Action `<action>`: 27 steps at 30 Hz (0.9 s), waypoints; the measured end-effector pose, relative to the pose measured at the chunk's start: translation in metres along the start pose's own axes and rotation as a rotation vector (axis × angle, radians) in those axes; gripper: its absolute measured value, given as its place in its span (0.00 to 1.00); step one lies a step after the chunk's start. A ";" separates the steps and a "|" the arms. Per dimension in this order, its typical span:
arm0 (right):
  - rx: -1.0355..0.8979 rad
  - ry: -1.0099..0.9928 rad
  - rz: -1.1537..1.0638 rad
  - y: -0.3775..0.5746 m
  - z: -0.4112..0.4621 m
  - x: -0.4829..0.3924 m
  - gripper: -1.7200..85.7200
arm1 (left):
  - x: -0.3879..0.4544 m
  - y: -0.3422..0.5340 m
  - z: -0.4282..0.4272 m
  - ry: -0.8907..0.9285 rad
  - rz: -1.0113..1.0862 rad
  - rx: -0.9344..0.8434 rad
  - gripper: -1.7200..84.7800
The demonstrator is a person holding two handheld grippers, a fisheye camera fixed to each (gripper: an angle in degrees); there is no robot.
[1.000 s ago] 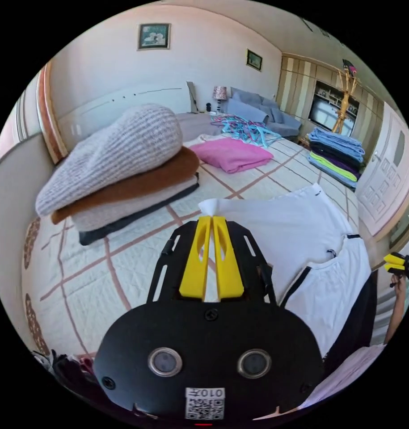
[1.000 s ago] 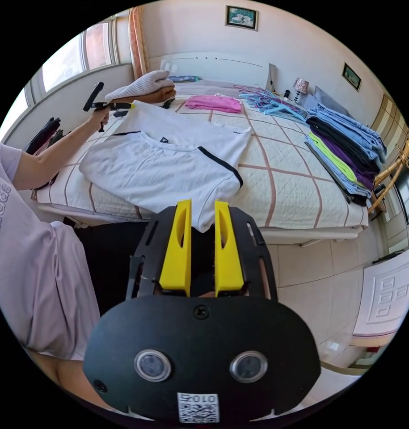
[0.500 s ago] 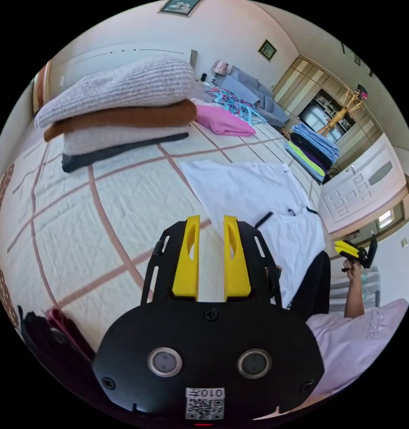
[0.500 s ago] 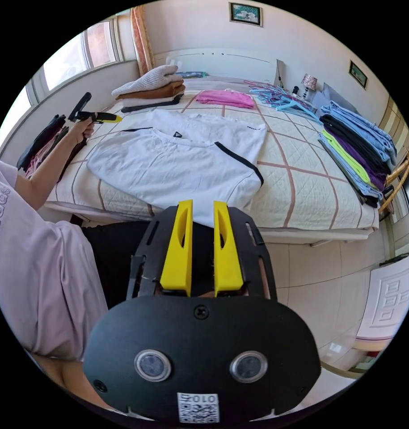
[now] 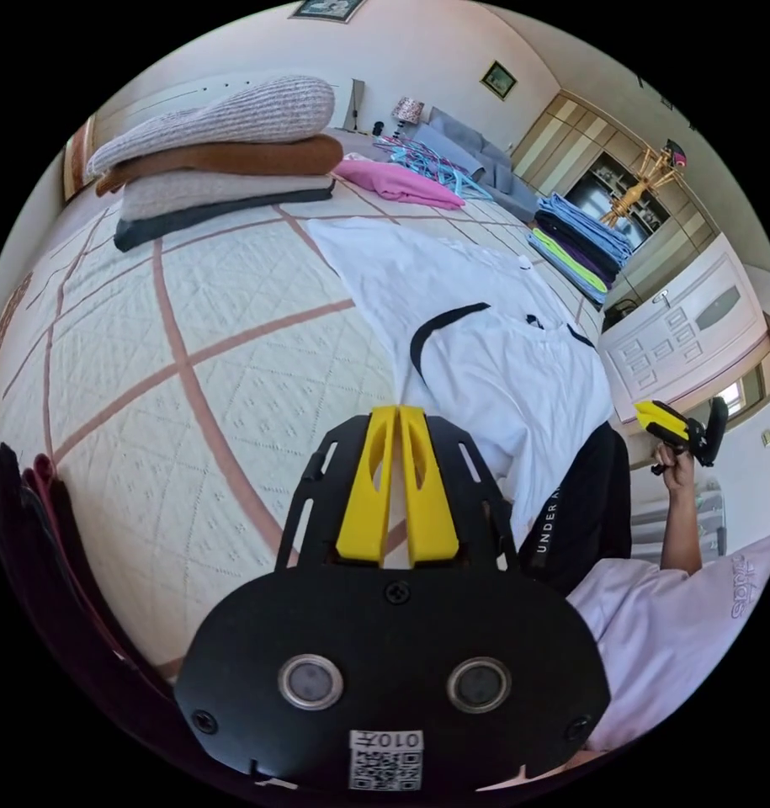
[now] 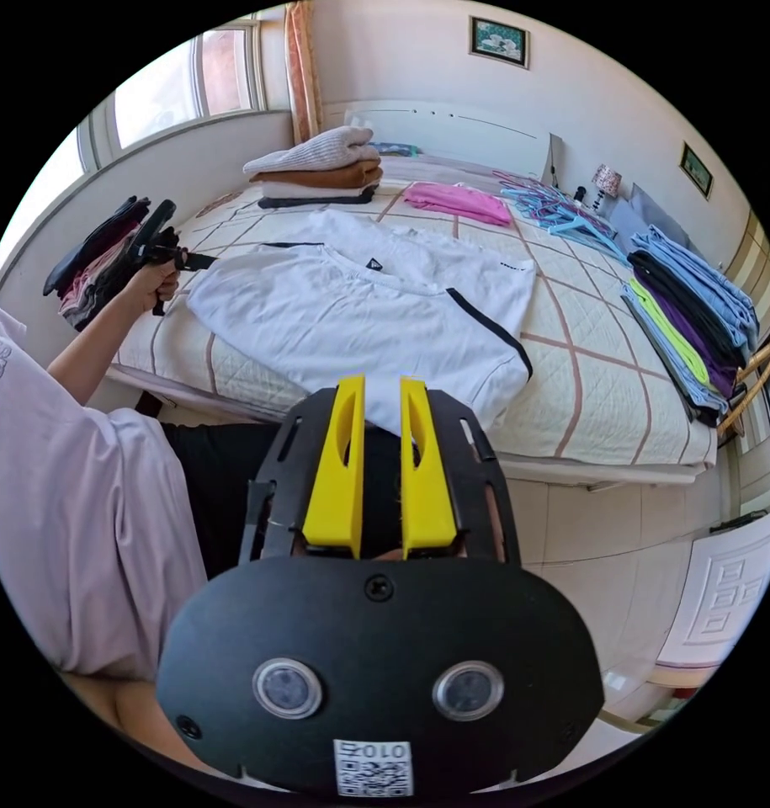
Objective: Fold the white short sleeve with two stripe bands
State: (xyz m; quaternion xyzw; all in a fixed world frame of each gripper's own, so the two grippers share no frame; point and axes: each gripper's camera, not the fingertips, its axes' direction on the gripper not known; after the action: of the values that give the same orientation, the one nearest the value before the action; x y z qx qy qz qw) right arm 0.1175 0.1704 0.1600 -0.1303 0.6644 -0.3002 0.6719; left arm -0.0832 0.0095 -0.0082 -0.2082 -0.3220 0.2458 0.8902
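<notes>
White shirt (image 6: 359, 311) lies flat on bed (image 6: 595, 379), near edge, hem hanging over. Left gripper (image 5: 399, 417) jaws together, empty, over quilt just beside shirt. Right gripper (image 6: 374, 389) jaws slightly apart, empty, off bed edge. Sweater stack (image 6: 317, 168) at 11 o'clock, pink top (image 6: 456, 202) at 12, folded pile (image 6: 687, 328) at 2.

One white shirt (image 6: 359, 320) lies on the bed (image 6: 603, 396); one pink garment (image 6: 457, 202); four folded sweaters (image 6: 317, 168) in one stack; two framed pictures (image 6: 498, 39); two grippers (image 6: 374, 471) show.
</notes>
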 end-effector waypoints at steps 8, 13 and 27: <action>-0.103 0.087 0.026 0.014 0.004 0.018 0.13 | 0.111 0.037 -0.041 -0.361 0.583 0.077 0.11; -0.128 0.080 0.104 0.004 0.007 0.039 0.14 | 0.108 0.036 -0.030 -0.179 0.429 -0.025 0.14; -0.036 0.049 0.198 -0.102 -0.027 0.147 0.15 | 0.042 -0.061 0.010 0.070 0.071 -0.099 0.15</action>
State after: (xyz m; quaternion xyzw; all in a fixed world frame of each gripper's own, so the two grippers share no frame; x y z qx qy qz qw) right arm 0.0583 0.0119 0.0966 -0.0686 0.6956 -0.2234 0.6793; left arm -0.0432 -0.0126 0.0506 -0.2719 -0.2949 0.2533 0.8803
